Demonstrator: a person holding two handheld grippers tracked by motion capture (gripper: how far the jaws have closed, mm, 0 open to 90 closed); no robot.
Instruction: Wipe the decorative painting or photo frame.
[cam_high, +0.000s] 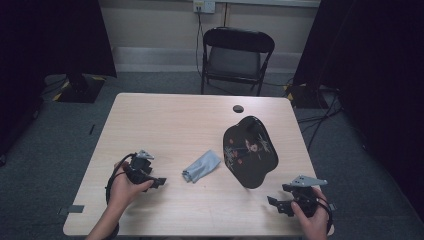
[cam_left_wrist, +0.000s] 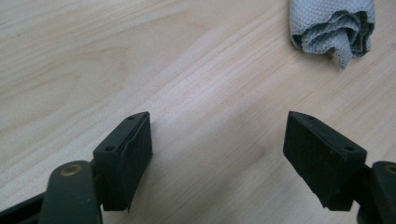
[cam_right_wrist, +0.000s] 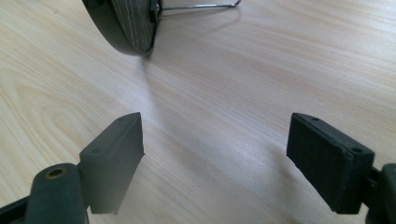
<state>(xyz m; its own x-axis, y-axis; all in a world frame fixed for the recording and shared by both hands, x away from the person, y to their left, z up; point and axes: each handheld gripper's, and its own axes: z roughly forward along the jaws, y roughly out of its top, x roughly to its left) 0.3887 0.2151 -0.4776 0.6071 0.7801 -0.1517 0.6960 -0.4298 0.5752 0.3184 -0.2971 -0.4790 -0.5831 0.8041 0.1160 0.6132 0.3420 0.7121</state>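
Your left claw (cam_high: 159, 182) stands wide open over the bare worktop (cam_high: 165, 120), holding and touching nothing, with the crumpled grey cloth (cam_high: 201, 166) just beyond it. That cloth lies left of the black decorated plate (cam_high: 249, 150), which stands tilted on a wire stand. Your right claw (cam_high: 274, 205) is just as wide open and empty, near the plate's front edge.

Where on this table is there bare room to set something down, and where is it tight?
The far left of the table, beyond the grey cloth, is bare wood. So is the near edge between the left gripper and the right gripper. It is tight between the cloth and the black decorated plate propped on its stand.
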